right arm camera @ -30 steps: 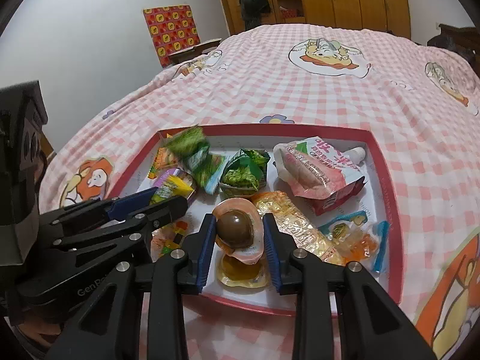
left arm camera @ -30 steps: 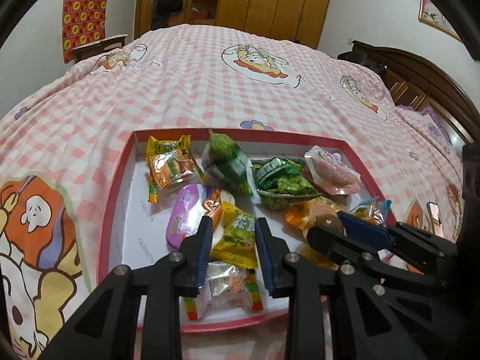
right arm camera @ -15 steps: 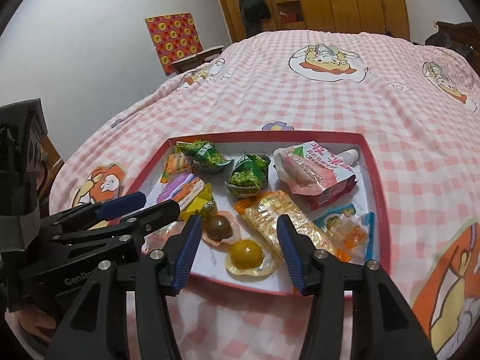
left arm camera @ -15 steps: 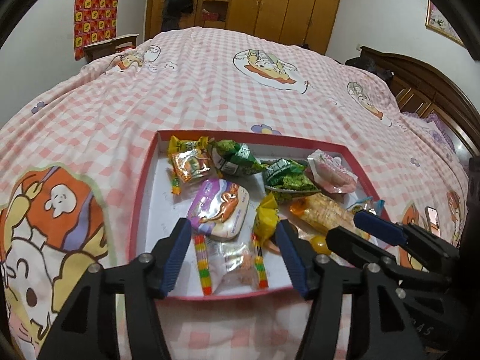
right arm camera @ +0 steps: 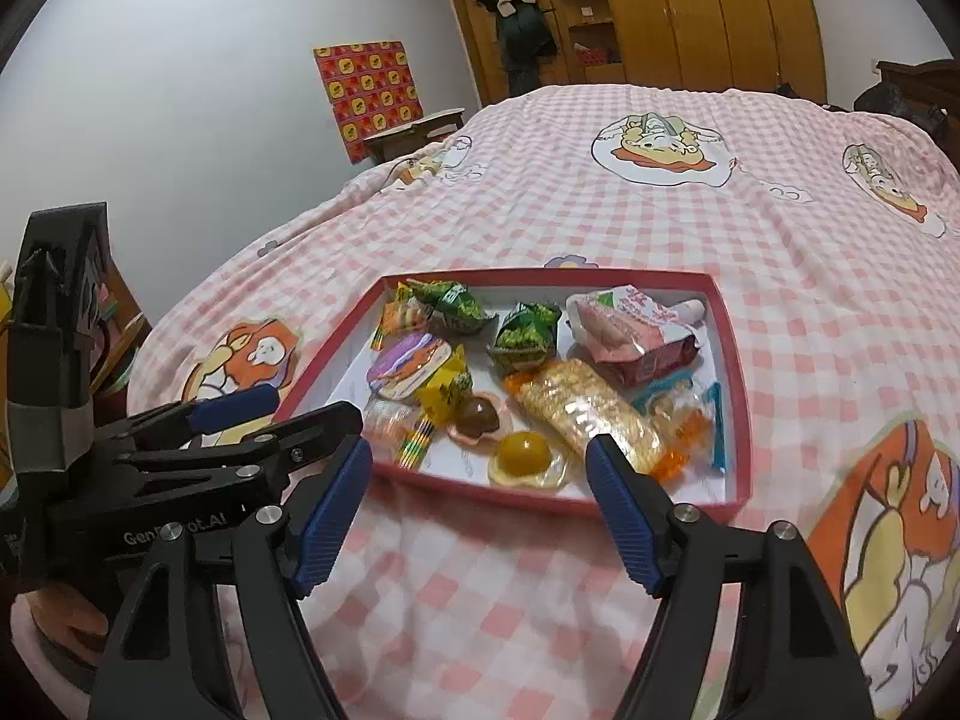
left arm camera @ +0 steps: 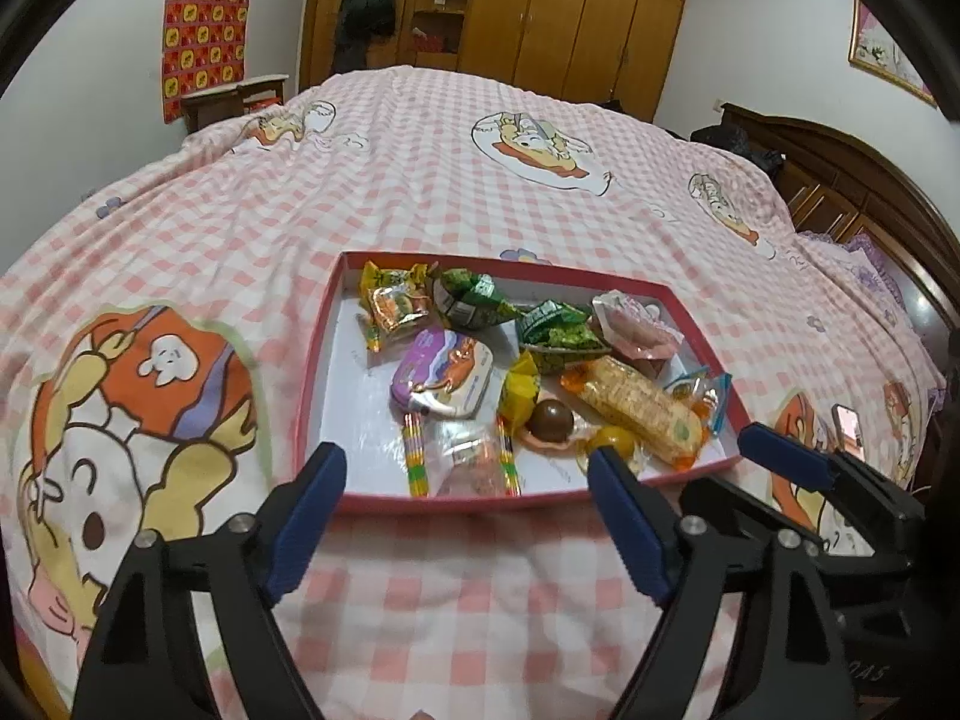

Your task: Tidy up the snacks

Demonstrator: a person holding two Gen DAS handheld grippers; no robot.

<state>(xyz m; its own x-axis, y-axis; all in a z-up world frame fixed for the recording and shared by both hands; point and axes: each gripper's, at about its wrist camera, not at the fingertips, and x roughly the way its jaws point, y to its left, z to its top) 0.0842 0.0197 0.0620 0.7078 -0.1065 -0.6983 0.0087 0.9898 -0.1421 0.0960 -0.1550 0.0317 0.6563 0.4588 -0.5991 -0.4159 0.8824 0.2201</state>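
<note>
**Both grippers spreading, empty, at the near edge of the snack tray**

The left gripper (left arm camera: 465, 468) had its jaws opening wide, with nothing between them; its blue pads (left arm camera: 312, 498) hung above the checked bed cover (left arm camera: 420, 180), just short of the near rim of the red tray (left arm camera: 312, 360), touching no snack. It pointed down at a slant toward the tray. The right gripper (right arm camera: 480, 462) was likewise opening and empty, its tips framing the tray's near rim without contact, tilted down a little less steeply.

The tray lay on the bed with the snacks inside: a purple packet (left arm camera: 444, 378) at the left, a yellow packet (left arm camera: 519, 390) beside it, a brown jelly cup (left arm camera: 552, 420) and a yellow jelly cup (right arm camera: 525, 450) near the front, a long cracker pack (left arm camera: 636, 402) to the right, green packets (left arm camera: 558, 330) and a pink pouch (right arm camera: 636, 330) at the back.

The left wrist view showed the right gripper at its right edge and a phone (left arm camera: 847, 423) on the bed; the right wrist view showed the left gripper (right arm camera: 282, 408) at its left edge, seen from the side.
</note>
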